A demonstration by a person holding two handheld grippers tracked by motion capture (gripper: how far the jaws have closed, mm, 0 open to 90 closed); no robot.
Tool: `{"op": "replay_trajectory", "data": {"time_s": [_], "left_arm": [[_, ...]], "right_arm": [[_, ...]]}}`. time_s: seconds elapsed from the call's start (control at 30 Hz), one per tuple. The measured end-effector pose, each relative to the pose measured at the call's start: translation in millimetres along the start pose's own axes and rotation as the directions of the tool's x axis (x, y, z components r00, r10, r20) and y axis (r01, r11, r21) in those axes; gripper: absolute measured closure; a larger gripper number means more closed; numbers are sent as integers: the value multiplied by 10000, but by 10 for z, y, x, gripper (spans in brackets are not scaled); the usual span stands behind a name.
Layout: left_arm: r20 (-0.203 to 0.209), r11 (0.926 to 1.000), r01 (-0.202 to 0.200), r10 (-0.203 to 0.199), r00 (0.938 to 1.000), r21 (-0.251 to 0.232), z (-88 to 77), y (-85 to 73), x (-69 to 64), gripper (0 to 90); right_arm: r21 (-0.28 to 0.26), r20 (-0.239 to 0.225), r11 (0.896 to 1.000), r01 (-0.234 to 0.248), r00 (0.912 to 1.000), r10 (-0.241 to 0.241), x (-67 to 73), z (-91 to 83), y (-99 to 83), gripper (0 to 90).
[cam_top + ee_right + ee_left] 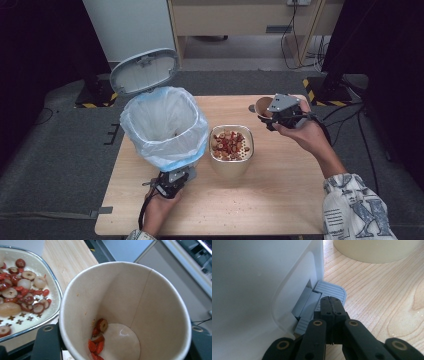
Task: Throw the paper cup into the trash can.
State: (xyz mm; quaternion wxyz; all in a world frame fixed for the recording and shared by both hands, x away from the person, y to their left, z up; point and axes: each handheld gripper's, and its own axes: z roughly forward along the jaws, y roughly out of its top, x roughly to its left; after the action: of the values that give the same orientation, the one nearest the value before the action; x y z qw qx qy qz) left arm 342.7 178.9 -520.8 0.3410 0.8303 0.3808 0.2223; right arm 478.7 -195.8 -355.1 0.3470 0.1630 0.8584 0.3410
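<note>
the paper cup (125, 312) is held clear of the desk (280, 200), above its far right corner, clamped between the jaws of the right gripper (276, 116) in the person's right hand (305, 132). in the right gripper view the cup is seen from its mouth, and a few red berries and one dried fruit slice (102, 325) are noted clinging low on its inner wall beside the base. the strainer bowl (231, 145), filled with dried fruit slices and berries, stands near the middle of the desk, just beside the pedal bin (165, 127), which occupies the far left part of the desk. the bin is lined with a pale bag and its lid (145, 71) is raised. the left gripper (331, 305) is found at the foot of the bin, toward the near left edge of the desk, with its jaws fully closed on nothing and their tips resting on the grey pedal (330, 290). the left hand (160, 210) is seen at the near edge.
</note>
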Motion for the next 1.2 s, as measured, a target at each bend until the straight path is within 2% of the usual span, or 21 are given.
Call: {"op": "replay_trajectory", "data": {"time_s": [0.2,0.47,0.53,0.7,0.97,1.2], "left_arm": [[-3,10000,-25,25,10000,9,0,1,0,896],[2,10000,-23,23,10000,8,0,1,1,896],[8,10000,-12,12,10000,1,0,1,1,896],[8,10000,-23,23,10000,4,0,1,1,896],[9,10000,-24,24,10000,2,0,1,1,896],[5,10000,-39,39,10000,10,0,1,1,896]], "right_arm": [[58,-480,9972,-748,9960,750,-34,-10,-51,337],[54,-1007,9849,-1730,9798,1726,-91,-27,-110,338],[61,-1193,9782,-2074,9711,2067,-100,-29,-123,339],[200,-1520,9663,-2566,9545,2566,-118,-23,-141,338],[132,-1820,9472,-3205,9306,3175,-157,-19,-168,335],[255,-2141,9230,-3840,8997,3803,-201,-42,-179,334]]}}
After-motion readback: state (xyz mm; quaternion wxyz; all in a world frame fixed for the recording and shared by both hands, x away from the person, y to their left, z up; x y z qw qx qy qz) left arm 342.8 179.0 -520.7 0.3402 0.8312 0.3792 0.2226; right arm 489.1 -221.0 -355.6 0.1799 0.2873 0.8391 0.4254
